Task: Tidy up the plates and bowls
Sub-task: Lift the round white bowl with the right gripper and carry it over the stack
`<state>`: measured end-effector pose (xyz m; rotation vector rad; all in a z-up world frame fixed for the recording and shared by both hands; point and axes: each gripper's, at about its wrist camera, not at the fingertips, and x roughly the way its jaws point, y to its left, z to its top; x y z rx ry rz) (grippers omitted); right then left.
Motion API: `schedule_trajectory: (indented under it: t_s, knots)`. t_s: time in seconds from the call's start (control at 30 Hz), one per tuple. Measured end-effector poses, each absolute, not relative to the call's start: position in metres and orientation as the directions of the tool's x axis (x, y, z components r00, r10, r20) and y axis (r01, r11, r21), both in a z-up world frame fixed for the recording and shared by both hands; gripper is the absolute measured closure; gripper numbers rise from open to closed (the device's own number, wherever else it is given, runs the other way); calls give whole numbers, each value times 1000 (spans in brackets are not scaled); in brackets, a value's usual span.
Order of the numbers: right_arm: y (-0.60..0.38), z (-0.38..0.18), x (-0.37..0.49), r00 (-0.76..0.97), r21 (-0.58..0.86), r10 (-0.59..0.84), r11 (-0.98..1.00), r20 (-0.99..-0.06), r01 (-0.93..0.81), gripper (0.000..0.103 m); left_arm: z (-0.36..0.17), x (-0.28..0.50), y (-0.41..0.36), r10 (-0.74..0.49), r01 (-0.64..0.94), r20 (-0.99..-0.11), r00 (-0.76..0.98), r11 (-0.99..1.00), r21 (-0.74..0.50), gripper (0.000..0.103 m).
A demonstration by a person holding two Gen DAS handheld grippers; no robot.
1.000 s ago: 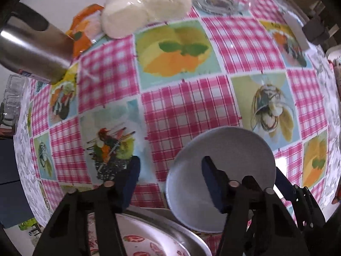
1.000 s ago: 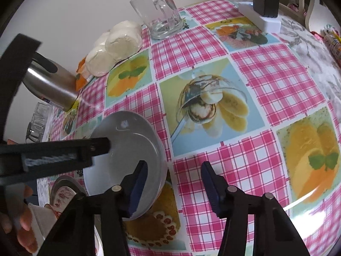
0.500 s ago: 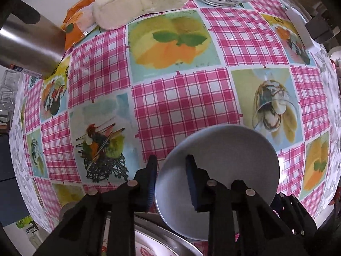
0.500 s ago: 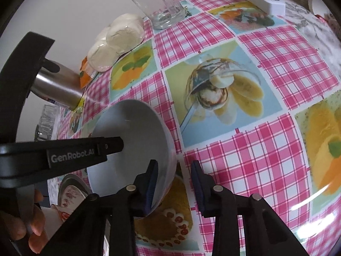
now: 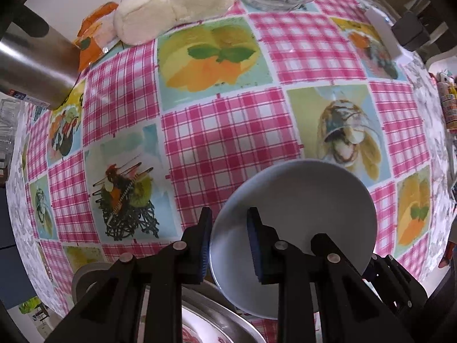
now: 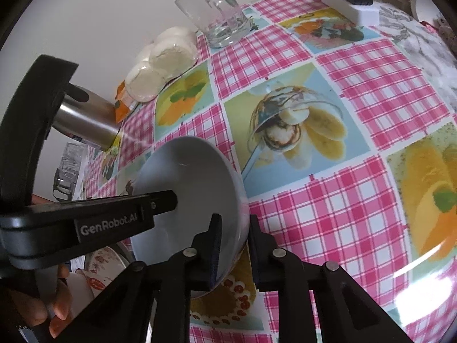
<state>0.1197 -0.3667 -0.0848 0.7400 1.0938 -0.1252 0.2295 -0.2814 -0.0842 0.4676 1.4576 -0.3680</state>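
A plain white bowl [image 5: 300,217] is held tilted above the checked tablecloth by both grippers. My left gripper [image 5: 230,243] is shut on its left rim. My right gripper [image 6: 234,245] is shut on its right rim; the bowl [image 6: 194,188] shows there too, with the left gripper's arm reaching across it. A metal plate [image 5: 228,311] with a floral dish in it lies below at the bottom edge; it also shows in the right wrist view [image 6: 105,260].
A steel kettle [image 5: 34,60] stands at the far left. A bag of white buns [image 5: 171,5] and a glass mug [image 6: 214,20] stand along the far edge by the wall. A white power strip [image 6: 351,5] lies at the far right.
Both grippers closed from open onto the bowl's opposite rims. The bowl has lifted and tilted off the table.
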Motion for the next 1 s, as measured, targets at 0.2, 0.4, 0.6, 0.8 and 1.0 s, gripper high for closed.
schedule_trajectory:
  t_s: [0.2, 0.4, 0.6, 0.8, 1.0]
  knots:
    - [-369, -61, 107, 515, 497, 250, 758, -820, 423, 83, -50, 217, -276, -56, 528, -990, 129, 849, 21, 77]
    - [-357, -30, 91, 558, 513, 254, 773, -790, 374, 83, -4, 196, -262, -141, 543, -964, 224, 840, 3, 77]
    - [-334, -8, 84, 580, 536, 290, 784, -761, 311, 83, 33, 176, -225, -243, 529, -917, 317, 847, -42, 77]
    - [-306, 11, 81, 596, 542, 323, 808, -735, 230, 83, 56, 162, -181, -312, 492, -868, 385, 866, -93, 77]
    - [-272, 29, 80, 595, 520, 346, 842, -725, 145, 83, 69, 147, -138, -345, 442, -823, 451, 888, -130, 77]
